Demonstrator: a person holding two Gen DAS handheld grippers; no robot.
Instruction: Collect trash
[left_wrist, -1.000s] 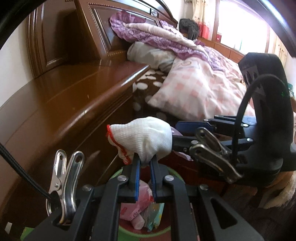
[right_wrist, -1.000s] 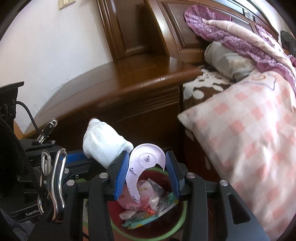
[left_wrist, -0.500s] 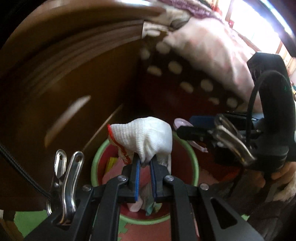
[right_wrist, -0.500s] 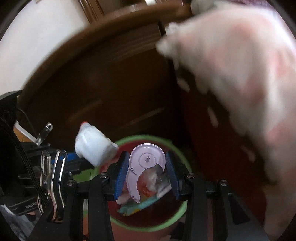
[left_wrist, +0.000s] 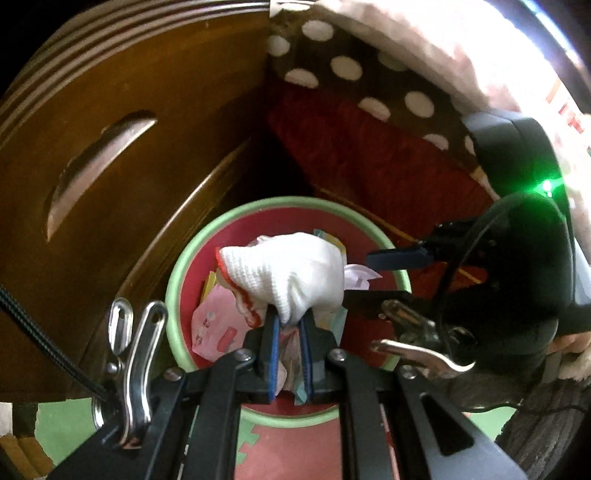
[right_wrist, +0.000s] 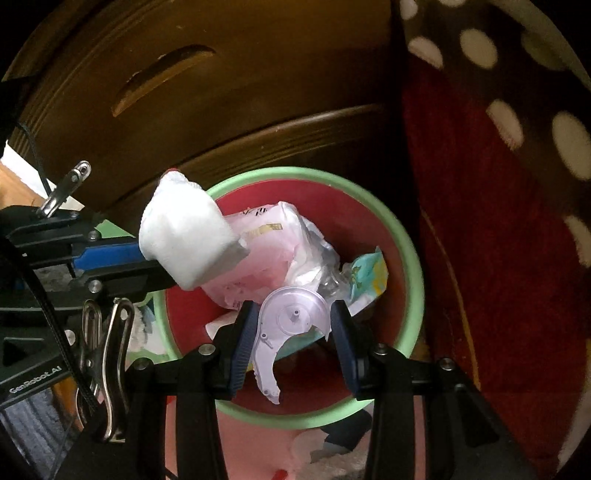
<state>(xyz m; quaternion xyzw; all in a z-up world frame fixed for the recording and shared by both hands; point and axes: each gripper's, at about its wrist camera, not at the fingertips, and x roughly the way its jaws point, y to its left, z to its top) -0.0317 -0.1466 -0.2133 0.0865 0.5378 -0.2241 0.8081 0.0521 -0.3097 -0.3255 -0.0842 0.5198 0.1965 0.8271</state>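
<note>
A red waste bin with a green rim (left_wrist: 192, 251) (right_wrist: 413, 258) stands on the floor, holding pink and white wrappers (right_wrist: 273, 240). My left gripper (left_wrist: 288, 317) is shut on a white knitted cloth with a red edge (left_wrist: 284, 269) (right_wrist: 181, 229), held just above the bin's mouth. My right gripper (right_wrist: 293, 317) is shut on a clear lilac plastic disc-shaped piece (right_wrist: 288, 317), also over the bin. In the left wrist view the right gripper (left_wrist: 399, 258) reaches in from the right, a bit of the lilac piece (left_wrist: 356, 277) showing beside the cloth.
A dark wooden bedside cabinet (left_wrist: 110, 147) (right_wrist: 221, 92) stands close behind and left of the bin. The bed's red base (right_wrist: 480, 221) and dotted brown sheet (left_wrist: 351, 70) rise at the right. Green and pink foam floor mats (left_wrist: 288, 443) lie under the bin.
Both grippers have dropped and tipped downward, from facing the bed and cabinet top to hanging just over the bin's mouth. Each has kept hold of its item.
</note>
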